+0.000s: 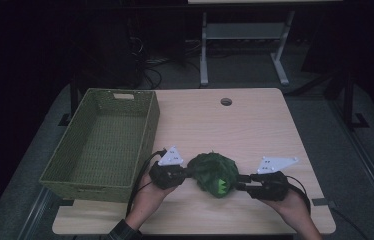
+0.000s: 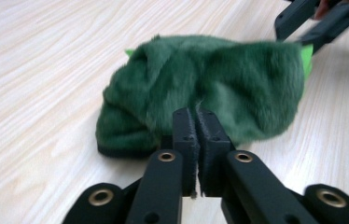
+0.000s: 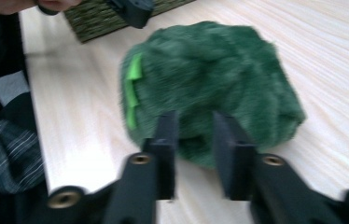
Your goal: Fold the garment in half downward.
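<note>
Green plush toy (image 1: pixel 214 172): dark green shaggy fur, bunched into a rounded lump, row of bright lime felt spikes along one side. Near front edge of the light wood table (image 1: pixel 255 125), roughly centred, right of the woven basket (image 1: pixel 106 140). Underside edge looks black in left gripper view.

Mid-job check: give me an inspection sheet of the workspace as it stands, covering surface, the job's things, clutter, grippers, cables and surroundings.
Surface: pale wooden table, round hole near its far edge.
Job's things: furry green plush item with bright green spikes, near the front edge; empty green woven basket at the table's left.
Clutter: nothing seen.
Grippers: left gripper shut, pinching the plush's fur; right gripper has fur between its jaws, a gap showing between the pads.
Cables: black cable trails from the left gripper; more lie on the floor beyond.
Surroundings: dark room, white table frame behind.
</note>
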`<state>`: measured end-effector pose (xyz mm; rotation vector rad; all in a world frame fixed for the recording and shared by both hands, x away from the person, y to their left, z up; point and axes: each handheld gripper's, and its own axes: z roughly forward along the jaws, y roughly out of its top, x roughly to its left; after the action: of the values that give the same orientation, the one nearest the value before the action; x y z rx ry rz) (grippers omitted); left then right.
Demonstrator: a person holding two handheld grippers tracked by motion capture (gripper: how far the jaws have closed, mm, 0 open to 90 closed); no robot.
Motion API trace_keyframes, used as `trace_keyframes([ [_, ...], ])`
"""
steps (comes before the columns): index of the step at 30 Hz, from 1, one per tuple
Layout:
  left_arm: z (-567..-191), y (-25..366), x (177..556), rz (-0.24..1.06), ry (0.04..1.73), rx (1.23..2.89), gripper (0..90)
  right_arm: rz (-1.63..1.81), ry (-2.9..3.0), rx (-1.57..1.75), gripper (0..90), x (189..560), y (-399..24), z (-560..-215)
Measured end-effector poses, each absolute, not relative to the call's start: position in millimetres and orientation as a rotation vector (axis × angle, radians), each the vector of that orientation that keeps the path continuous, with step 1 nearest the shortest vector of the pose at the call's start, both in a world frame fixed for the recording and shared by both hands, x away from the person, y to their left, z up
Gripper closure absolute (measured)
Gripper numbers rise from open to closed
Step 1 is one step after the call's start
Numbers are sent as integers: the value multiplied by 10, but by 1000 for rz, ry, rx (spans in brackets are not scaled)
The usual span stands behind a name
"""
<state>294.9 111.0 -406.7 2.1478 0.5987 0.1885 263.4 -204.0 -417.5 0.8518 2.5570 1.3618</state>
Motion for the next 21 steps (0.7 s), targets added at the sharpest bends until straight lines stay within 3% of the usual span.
trace_keyframes([
  [3, -4042, 1005, 3008, 168, 591, 2136, 894, 1337, 2552, 895, 847, 2744, -2014, -4217],
  [6, -4087, 886, 3050, 144, 581, 2154, 896, 1310, 2595, 899, 885, 2833, -1925, -4307],
  [13, -4393, 823, 3209, 139, 614, 2279, 897, 1250, 2669, 876, 895, 2862, -1744, -4467],
  [21, -4543, 803, 3258, 139, 639, 2297, 899, 1181, 2702, 904, 898, 2898, -1722, -4623],
])
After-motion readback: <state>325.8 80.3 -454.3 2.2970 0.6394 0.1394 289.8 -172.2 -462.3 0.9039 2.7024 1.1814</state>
